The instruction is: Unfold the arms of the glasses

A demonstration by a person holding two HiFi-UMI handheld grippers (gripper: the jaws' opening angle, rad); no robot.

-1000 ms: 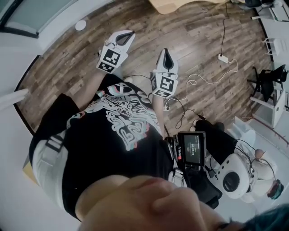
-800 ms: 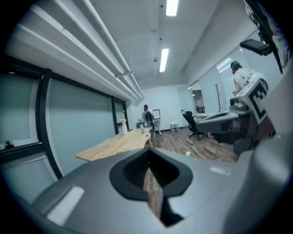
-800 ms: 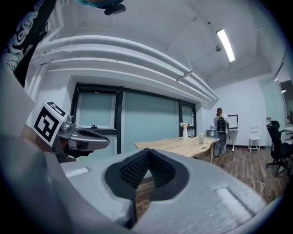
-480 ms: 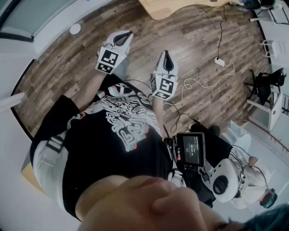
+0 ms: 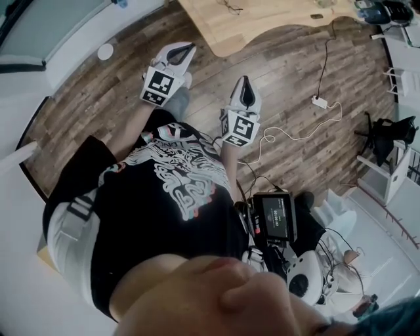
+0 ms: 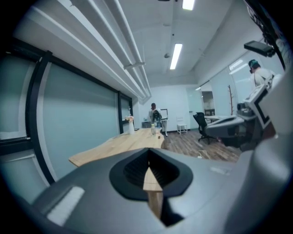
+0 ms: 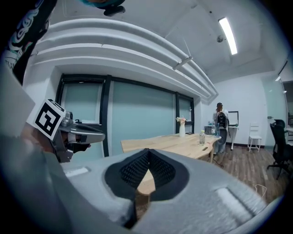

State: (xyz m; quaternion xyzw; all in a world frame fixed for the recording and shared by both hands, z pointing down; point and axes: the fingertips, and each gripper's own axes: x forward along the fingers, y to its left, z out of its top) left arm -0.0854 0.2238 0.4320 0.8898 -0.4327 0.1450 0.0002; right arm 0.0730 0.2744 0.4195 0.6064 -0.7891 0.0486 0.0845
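**State change.** Compared with the earlier head views, far more of the wooden table [image 5: 262,26] is now seen. Both grippers have been carried towards its rounded near corner. No contact with the table has been made. The step in hand is judged to be the approach, and unfolding has not been started.

**Task object.** A small, thin, dark shape [image 5: 228,8] lies on the table top, back from the near edge. It is taken to be the glasses. It is too small for the arms to be read as folded or unfolded.

**Grippers.** The left gripper [image 5: 184,48] is held short of the table edge, and its jaws are closed tip to tip with nothing between them. The right gripper [image 5: 244,83] is held further back from the table. Its jaws are likewise brought fully together and are empty.

**Materials and shapes.**
- Table: pale, smooth timber with a curved, irregular outline.
- Jaws: light grey moulded shells lined with black ribbed pads, which form a diamond-shaped hollow when closed.
- Marker cube [image 5: 159,87]: a white block with black square patterns, fixed behind the jaws of the left gripper.
- Floor [image 5: 295,72]: dark wood-grain planks beside the table, crossed by a thin white cable [image 5: 289,134].
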